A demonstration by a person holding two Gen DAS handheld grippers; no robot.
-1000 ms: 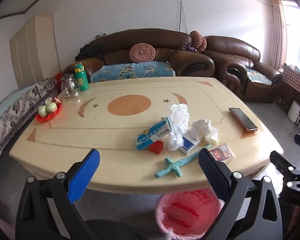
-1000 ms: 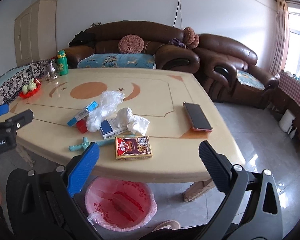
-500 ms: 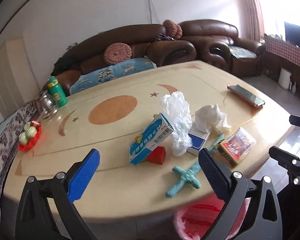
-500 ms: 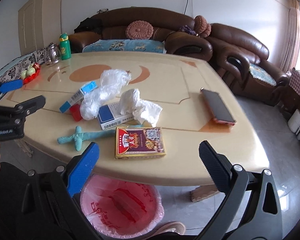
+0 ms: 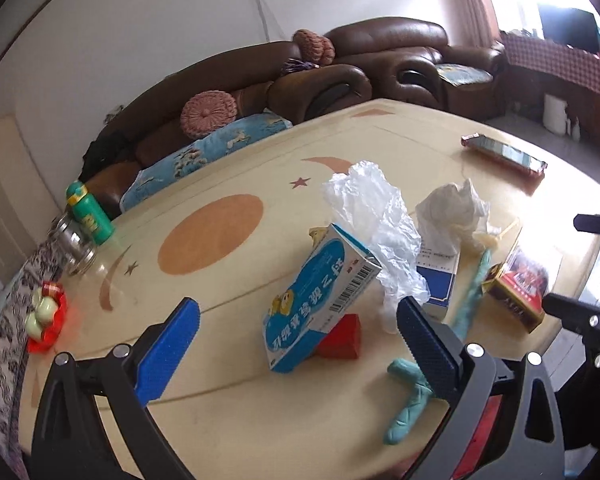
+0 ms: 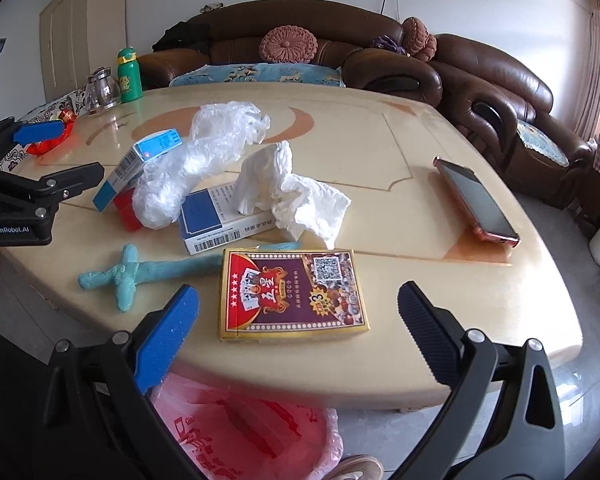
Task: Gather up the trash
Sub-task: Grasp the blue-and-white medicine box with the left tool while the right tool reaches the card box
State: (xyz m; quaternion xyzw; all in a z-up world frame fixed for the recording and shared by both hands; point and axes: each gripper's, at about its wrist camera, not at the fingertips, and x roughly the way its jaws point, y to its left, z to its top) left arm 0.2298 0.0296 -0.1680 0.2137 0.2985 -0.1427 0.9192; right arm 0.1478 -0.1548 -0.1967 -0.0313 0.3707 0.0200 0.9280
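Litter lies on the cream table [image 6: 400,152]: a light-blue carton [image 5: 320,296] leaning on a red block [image 5: 340,338], a crumpled clear plastic bag [image 5: 380,224], a white tissue [image 6: 288,188] on a blue-and-white box [image 6: 216,224], a teal toy sword [image 6: 140,272] and a red card box [image 6: 292,292]. My left gripper [image 5: 298,344] is open, its fingers either side of the carton, just short of it. My right gripper [image 6: 298,328] is open over the table's near edge, in front of the card box. A pink-lined bin [image 6: 252,432] sits below that edge.
A phone [image 6: 476,200] lies at the table's right side. At the far left stand a green bottle [image 5: 90,212], a glass jar [image 5: 74,244] and a red fruit dish [image 5: 46,316]. Brown sofas [image 6: 380,56] stand behind the table.
Both grippers have moved forward toward the table. The left one has come close to the light-blue carton and tilted; the right one has closed in on the card box. Both stay open.
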